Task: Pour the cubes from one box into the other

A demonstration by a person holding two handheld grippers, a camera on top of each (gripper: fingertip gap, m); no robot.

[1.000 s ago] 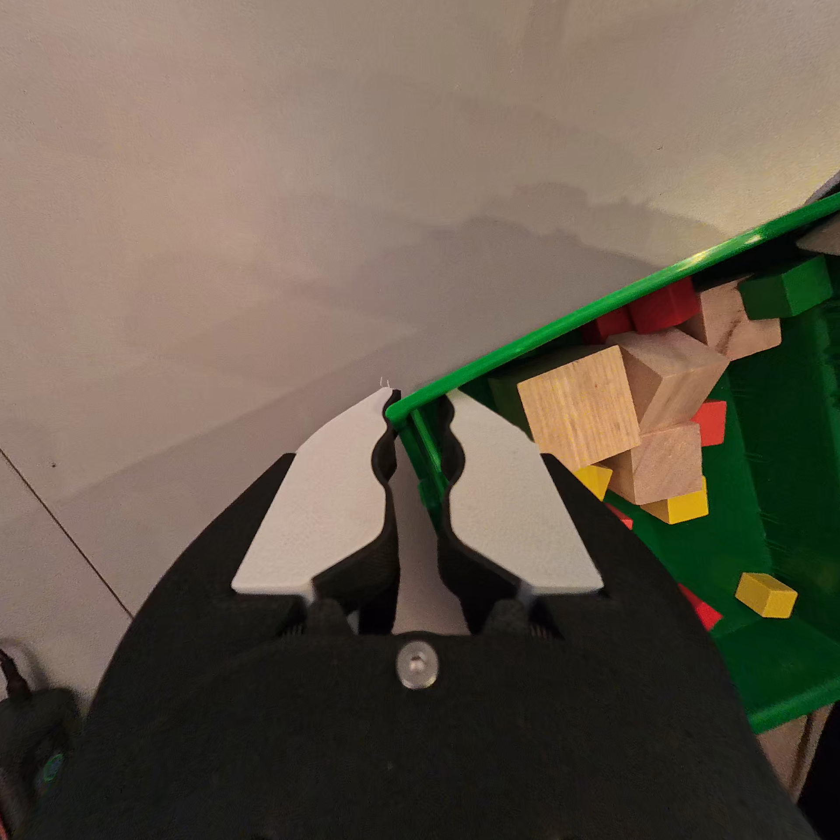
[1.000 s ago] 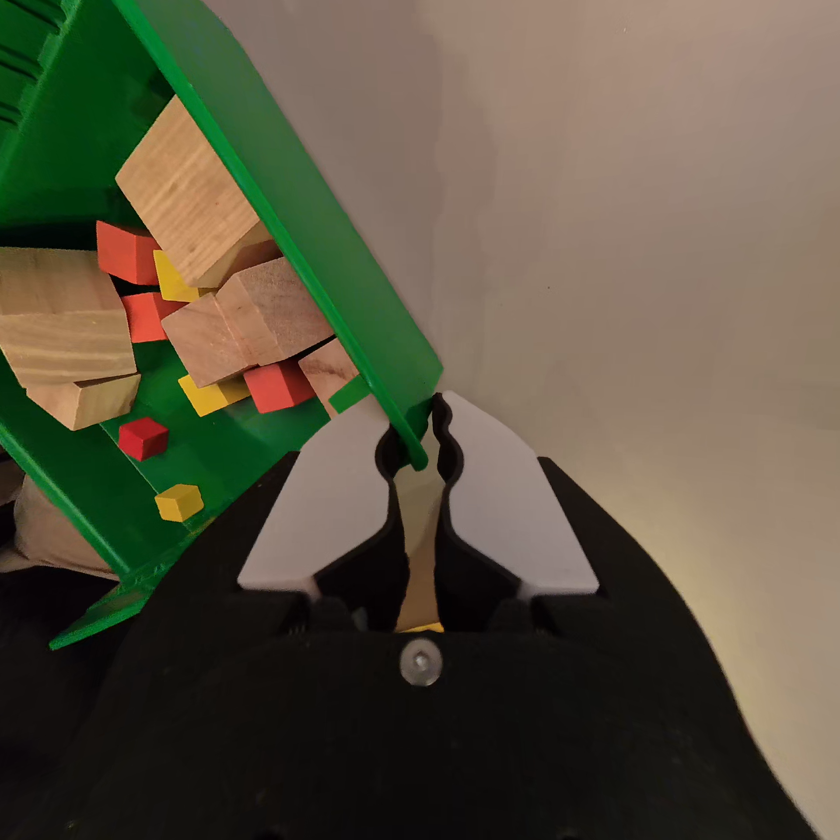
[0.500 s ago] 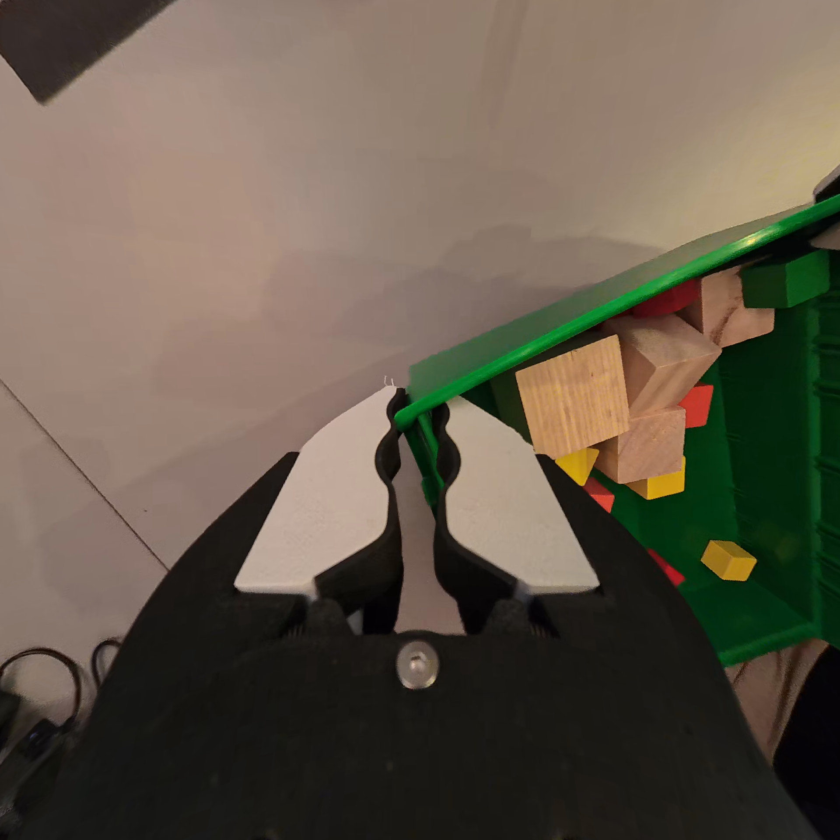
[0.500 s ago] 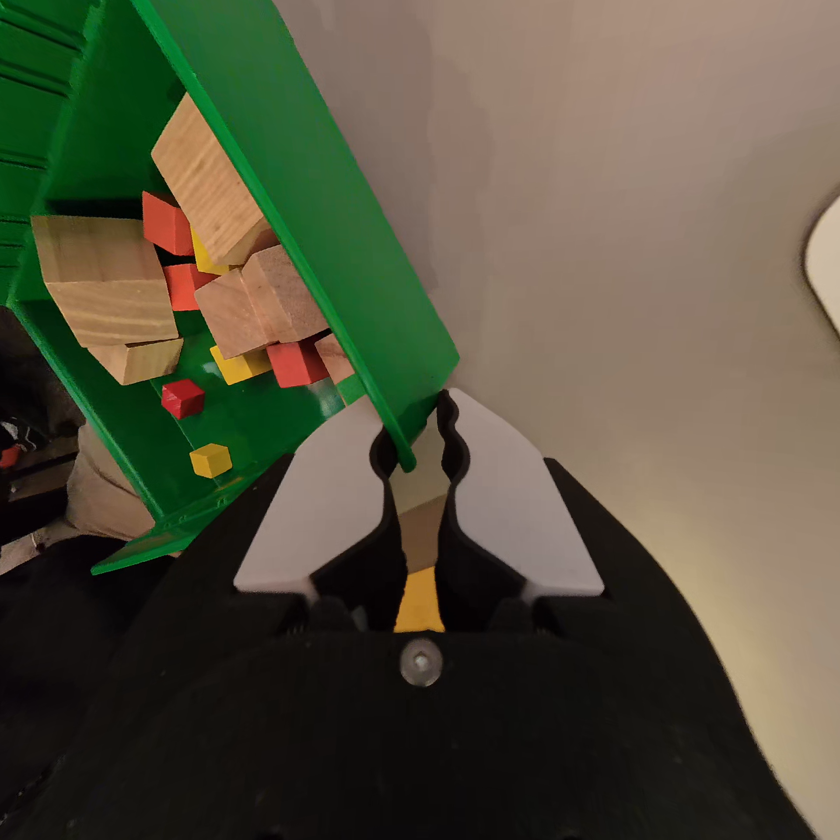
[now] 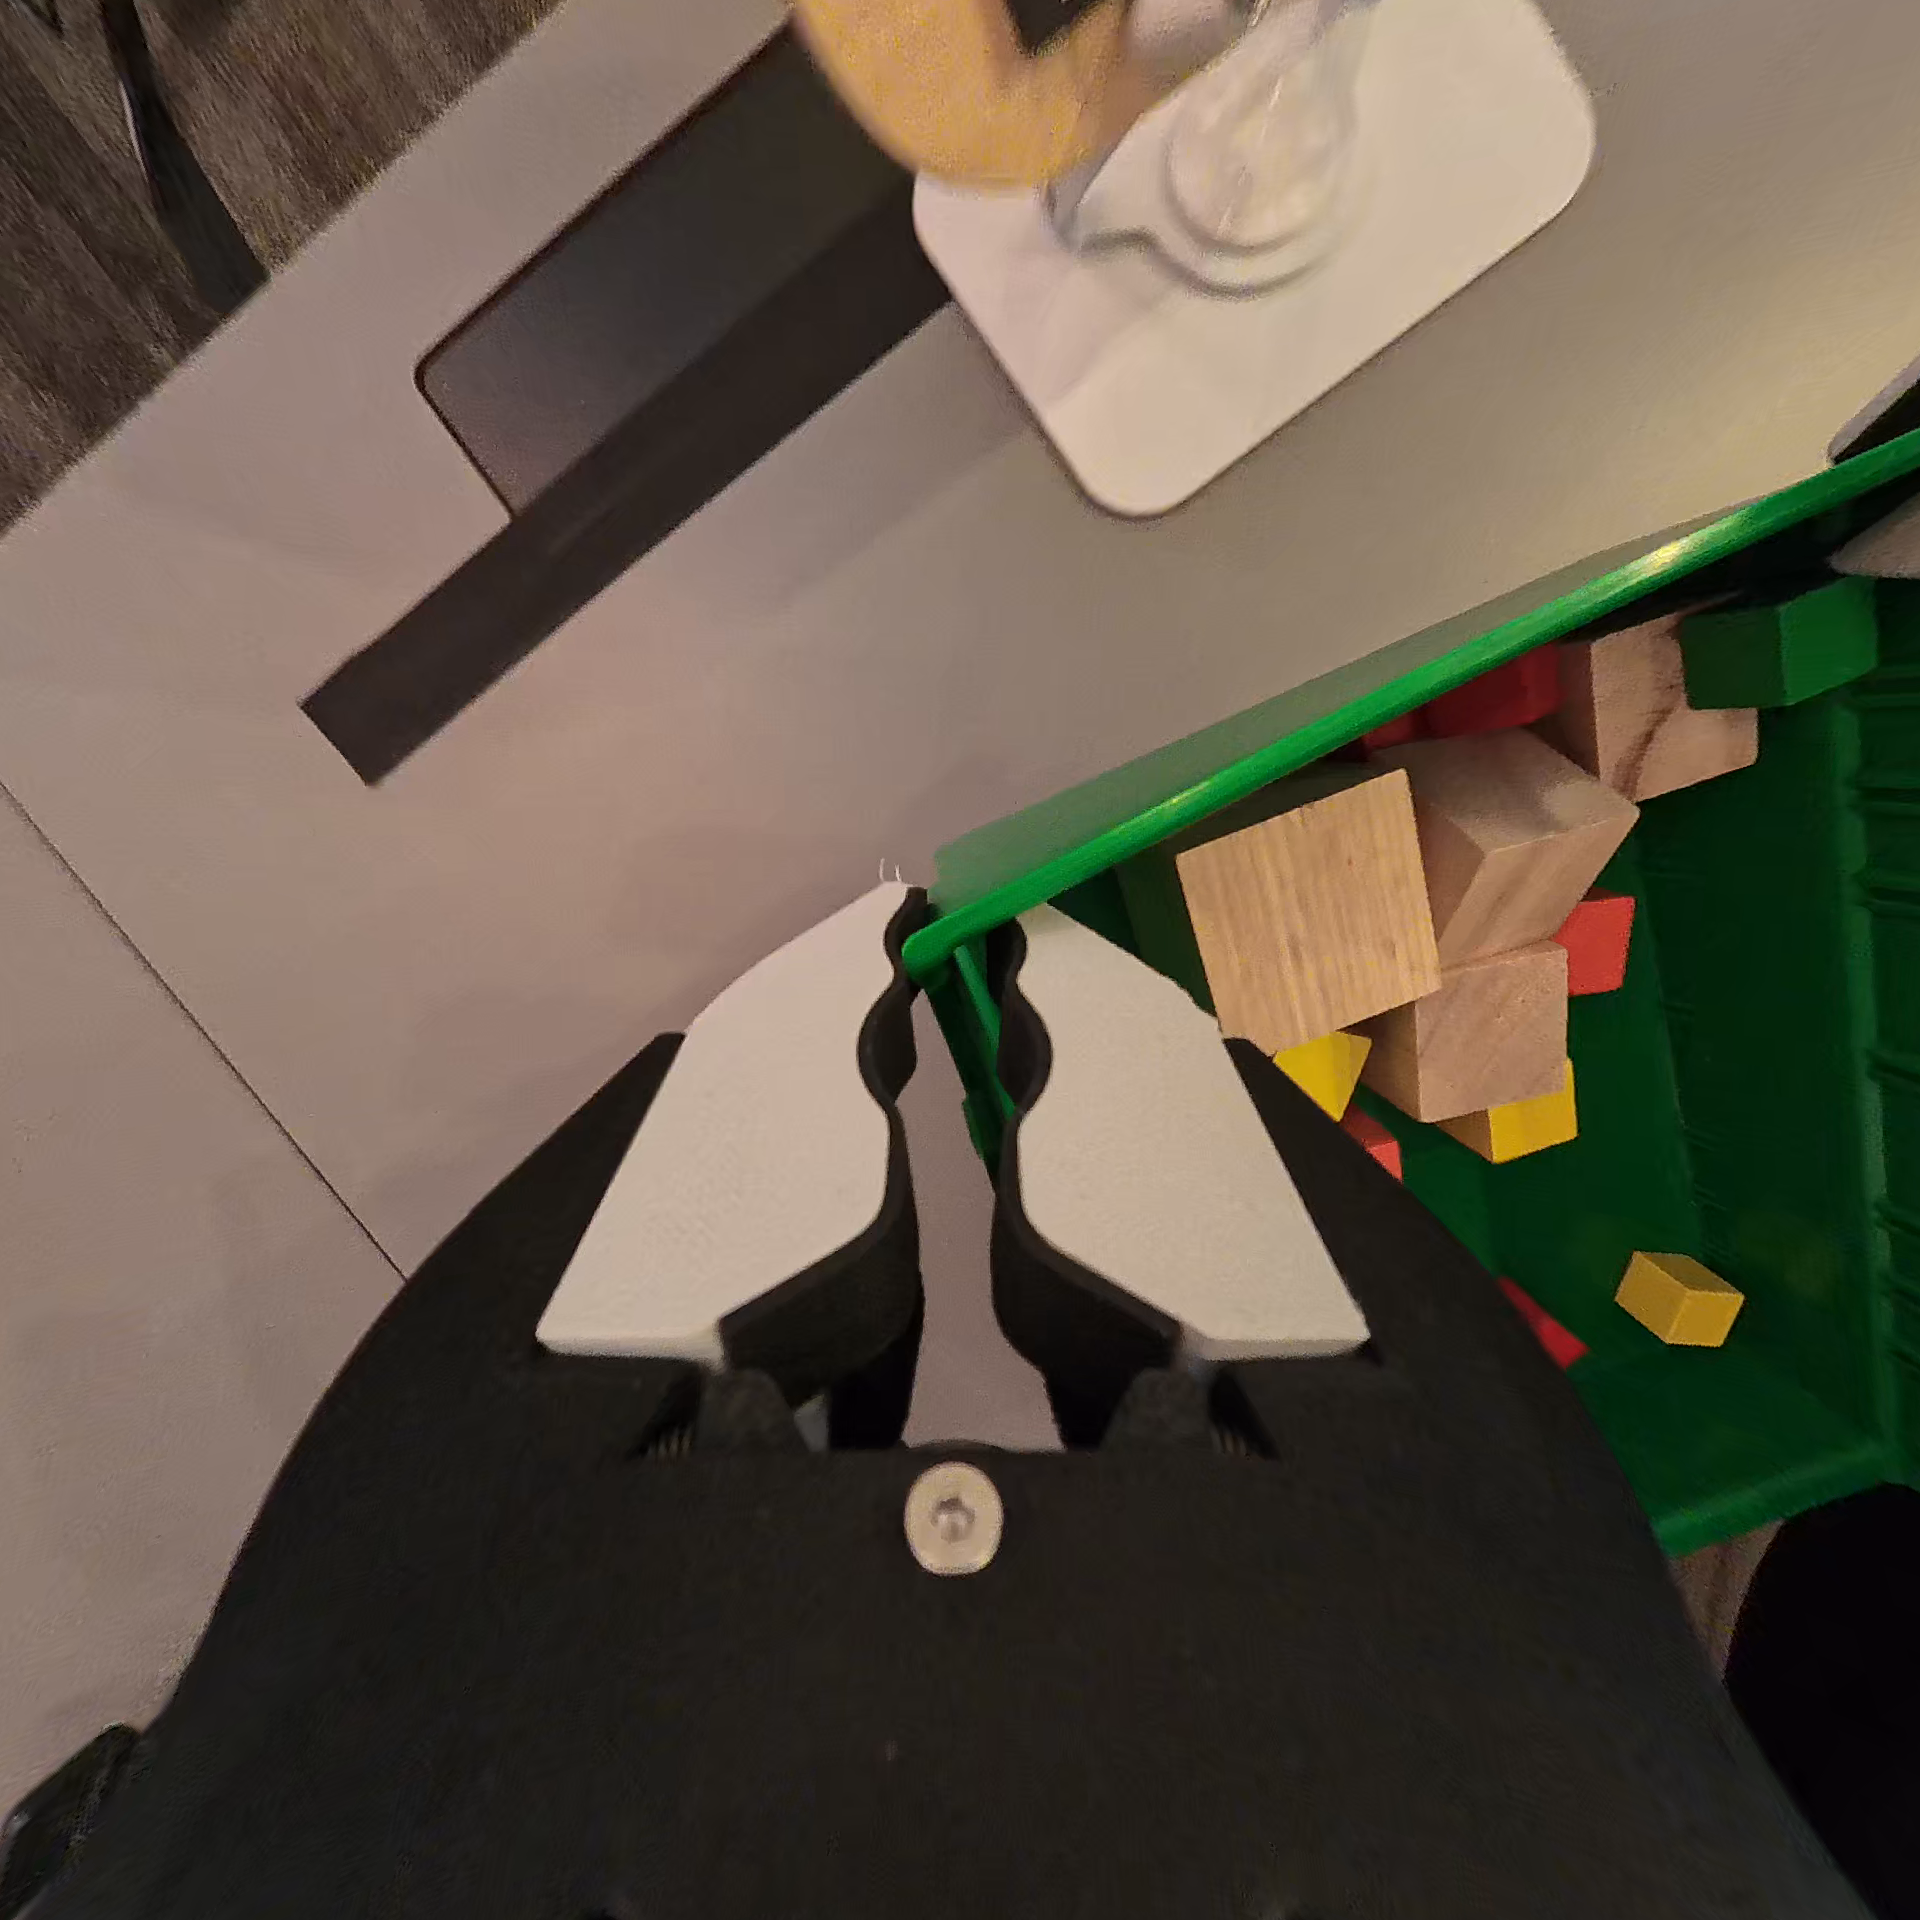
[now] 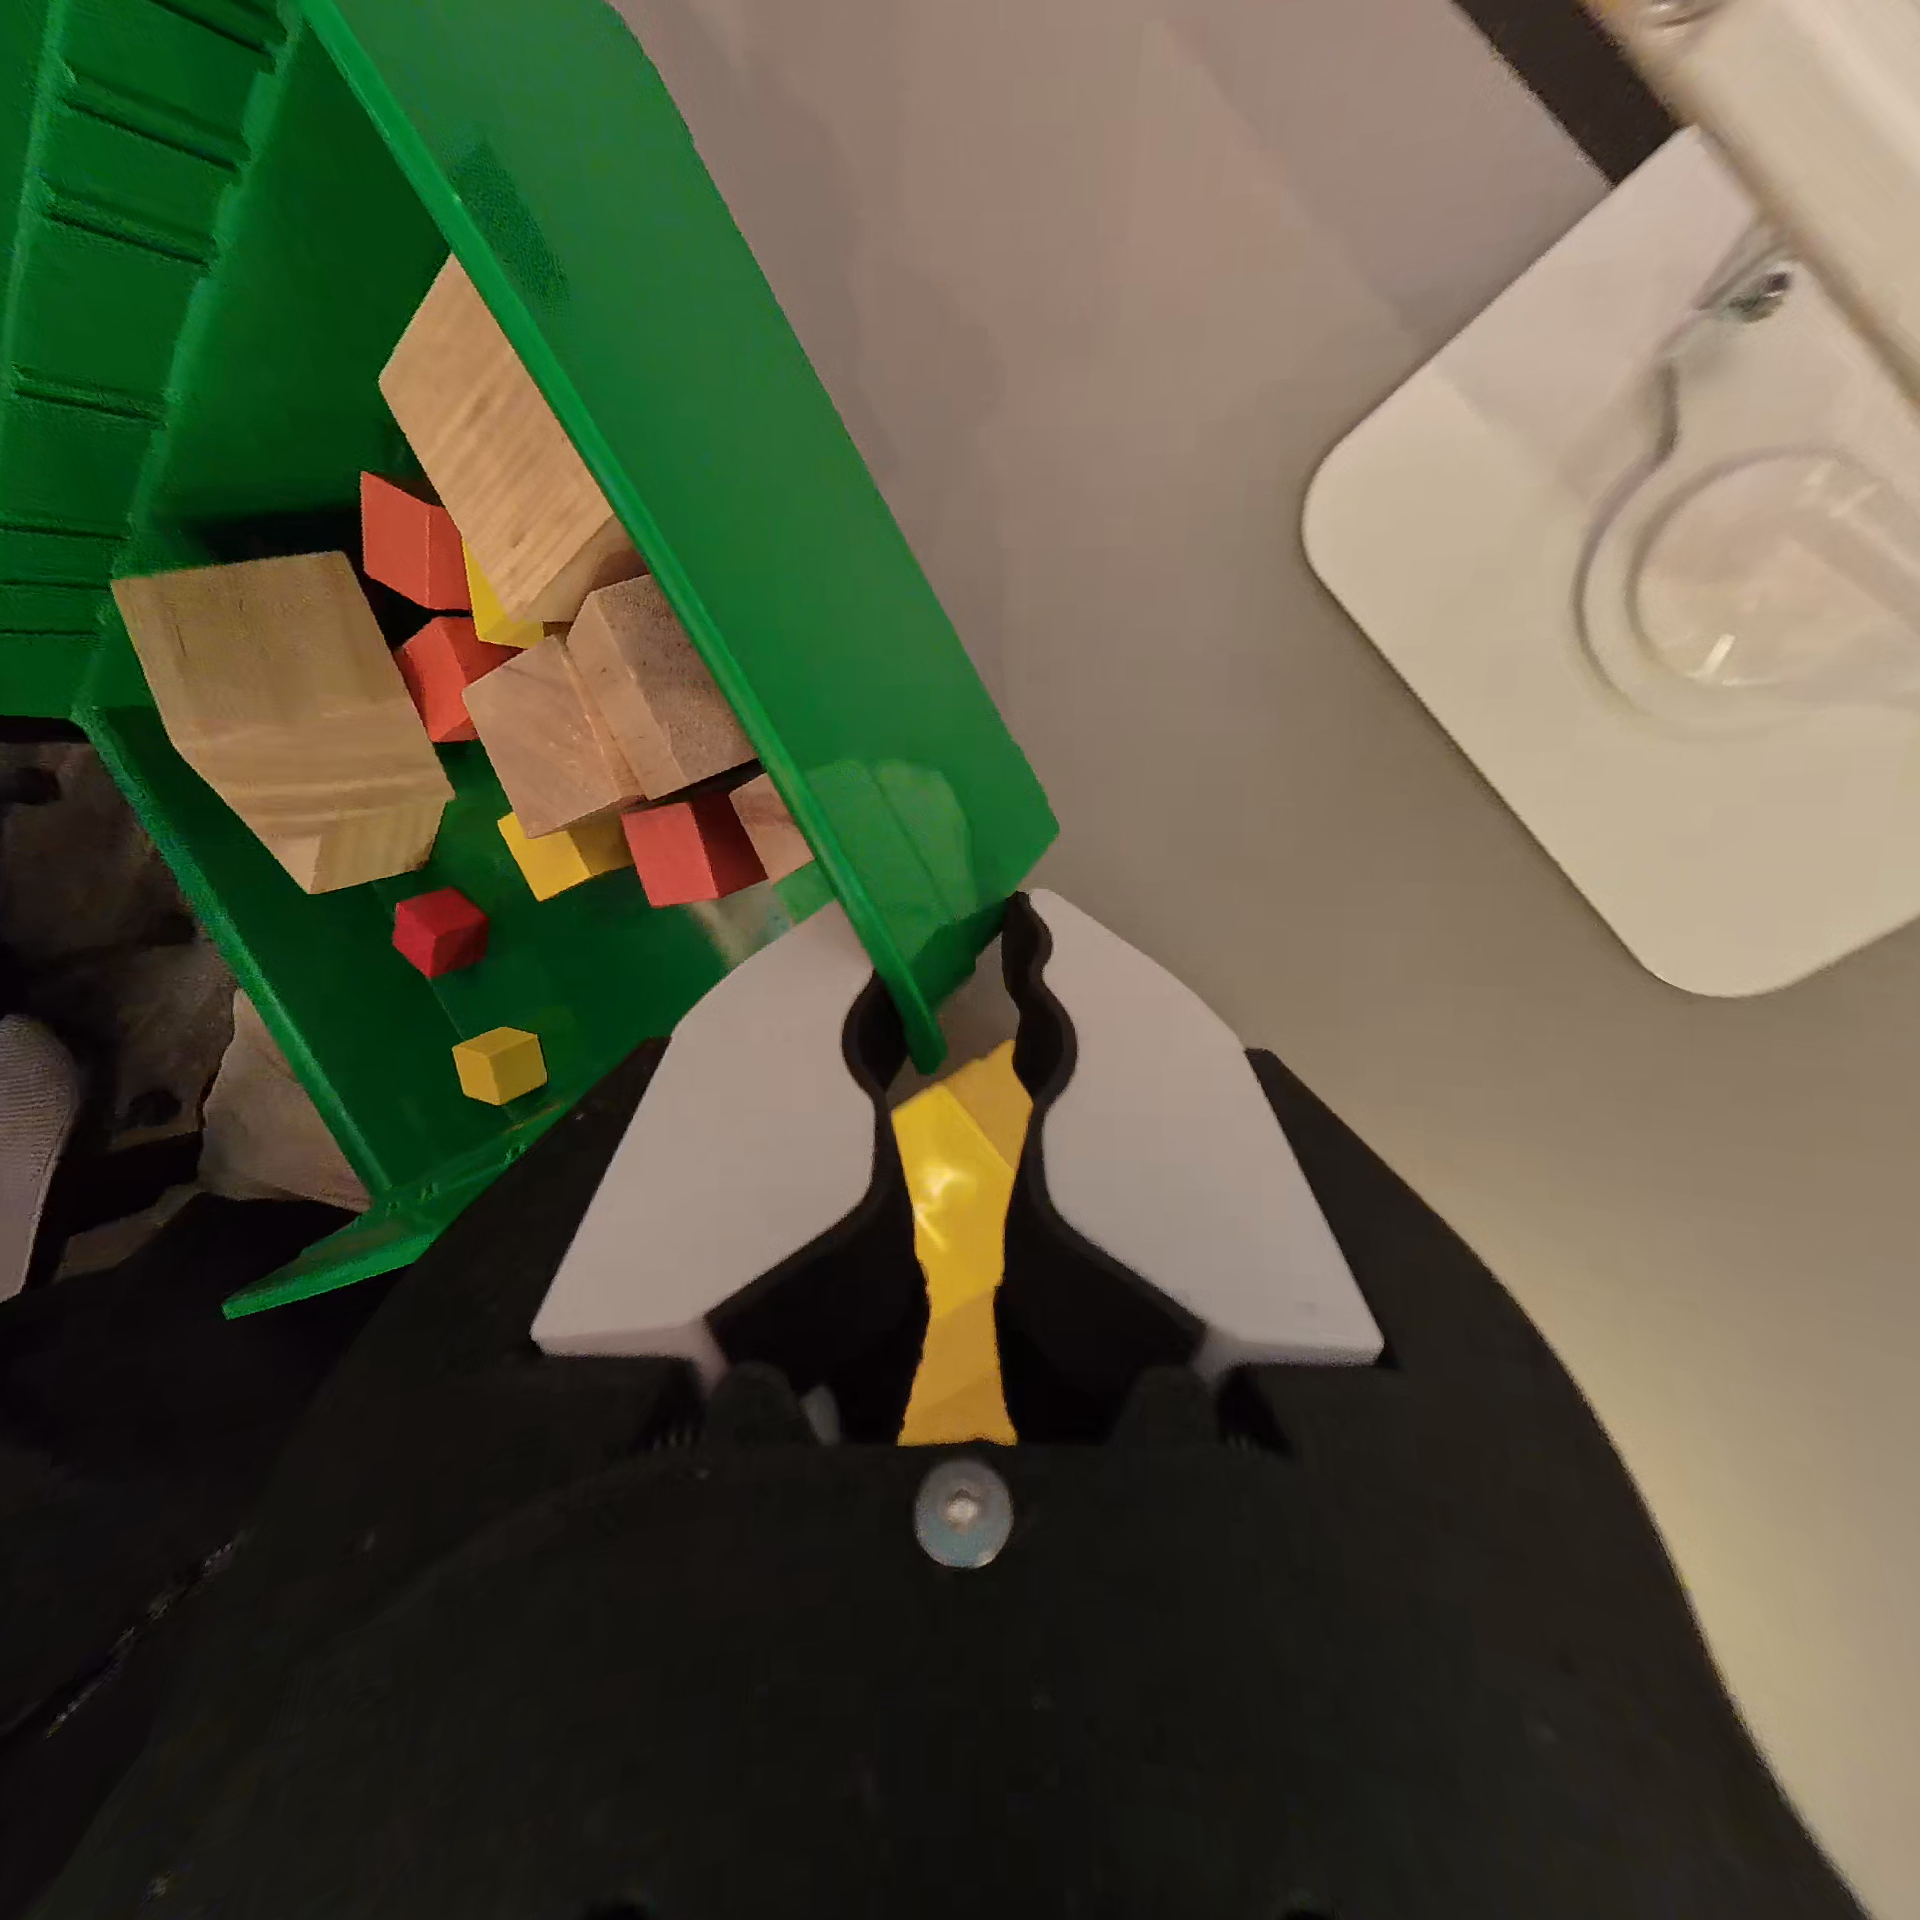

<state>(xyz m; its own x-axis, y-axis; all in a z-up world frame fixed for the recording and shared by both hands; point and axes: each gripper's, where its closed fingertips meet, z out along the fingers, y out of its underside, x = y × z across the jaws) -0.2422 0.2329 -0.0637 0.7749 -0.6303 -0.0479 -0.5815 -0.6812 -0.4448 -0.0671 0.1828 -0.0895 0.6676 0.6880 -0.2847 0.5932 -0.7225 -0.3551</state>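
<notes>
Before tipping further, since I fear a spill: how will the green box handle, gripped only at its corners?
The green box looks like thin plastic; its rim bows between the left gripper and right gripper, so it may flex. The wooden cubes are piled against one wall, so the weight is probably lopsided.

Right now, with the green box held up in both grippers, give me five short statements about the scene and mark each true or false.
1. The left gripper is shut on a corner of the green box. True.
2. The right gripper hangs open, clear of the box. False: it pinches the box's rim.
3. The cubes are piled against one wall of the tilted box, among them large wooden cubes and a small yellow cube. True.
4. The box holds only blue cubes. False: they are plain wood, red, yellow and green.
5. A white tray with a clear glass vessel on it lies on the table. True.
</notes>
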